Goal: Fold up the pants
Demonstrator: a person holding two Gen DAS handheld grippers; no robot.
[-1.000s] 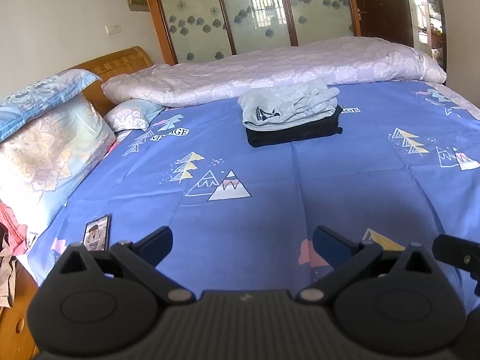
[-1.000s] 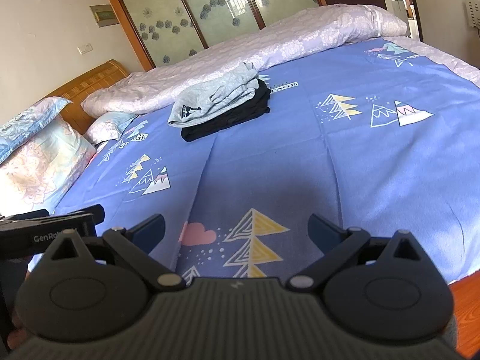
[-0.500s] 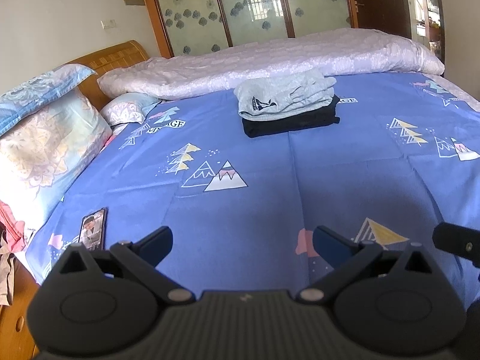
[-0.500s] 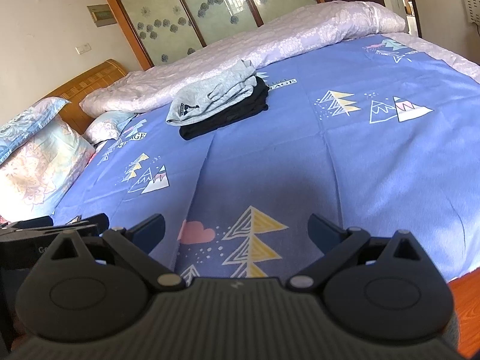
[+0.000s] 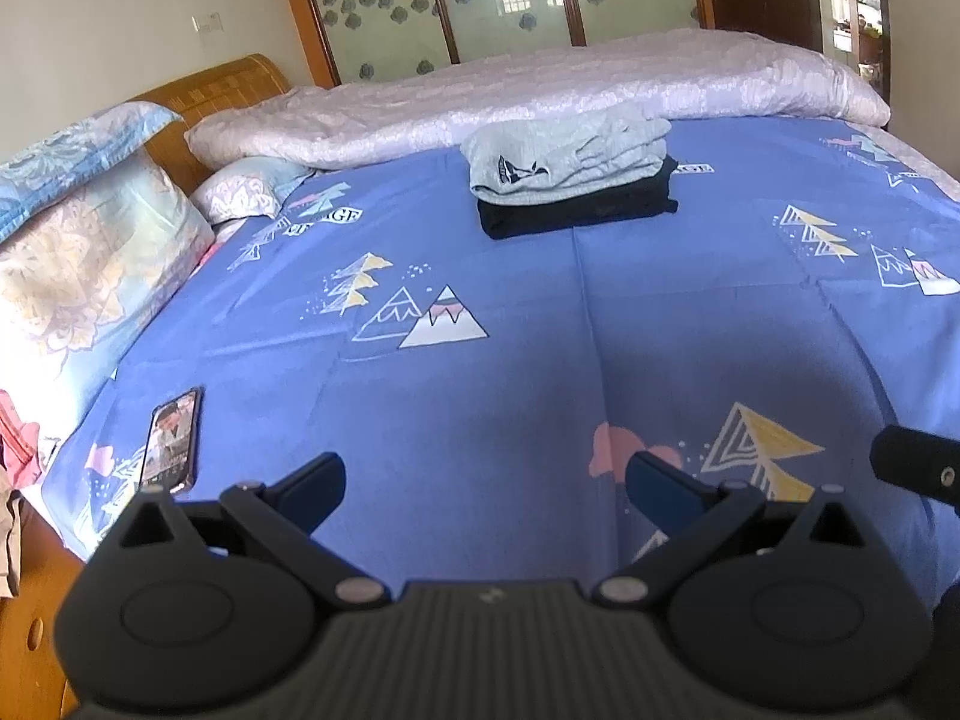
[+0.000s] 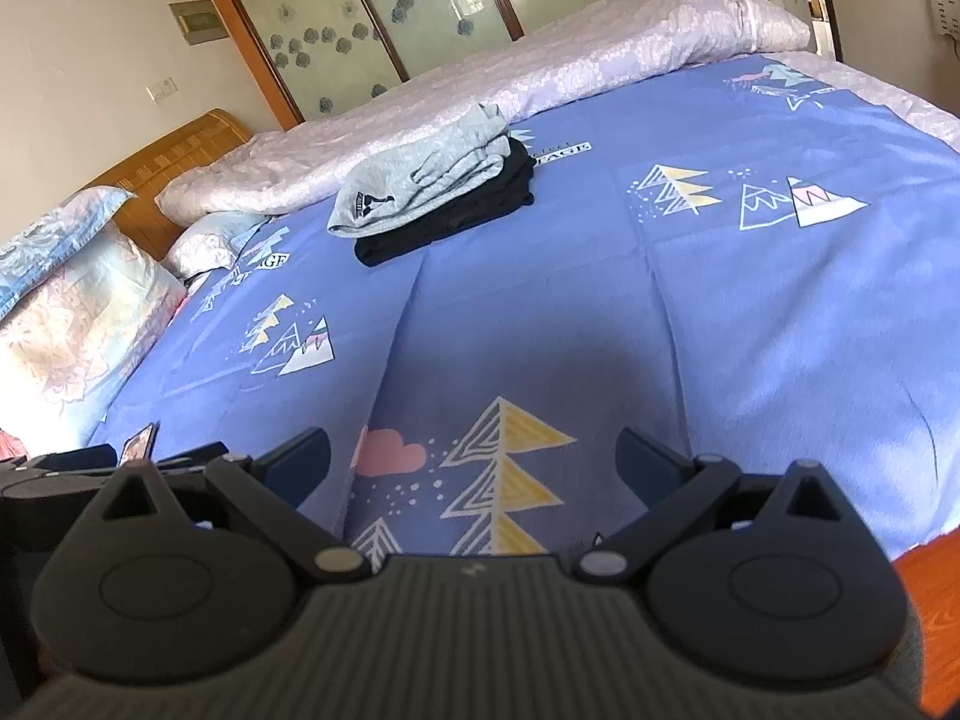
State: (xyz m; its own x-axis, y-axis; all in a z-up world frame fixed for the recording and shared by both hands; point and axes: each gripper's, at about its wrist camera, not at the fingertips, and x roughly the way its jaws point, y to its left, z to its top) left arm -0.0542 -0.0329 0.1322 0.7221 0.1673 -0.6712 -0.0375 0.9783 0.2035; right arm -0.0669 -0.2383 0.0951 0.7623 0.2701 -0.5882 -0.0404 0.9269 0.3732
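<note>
We see soft grey folded pants [image 5: 567,159] lying on black folded pants [image 5: 576,213], far across the blue patterned bed sheet [image 5: 510,372]. The folding looks done. Our left claw [image 5: 483,480] and right claw [image 6: 474,459] gape wide, holding nothing. We cannot see more pants.

Folded garments: 2, stacked, grey pants [image 5: 567,156] on black pants [image 5: 579,213]. Phone [image 5: 171,441]: 1. Pillows: 3. Quilt [image 5: 540,90]: 1. Tongs: 2.
</note>
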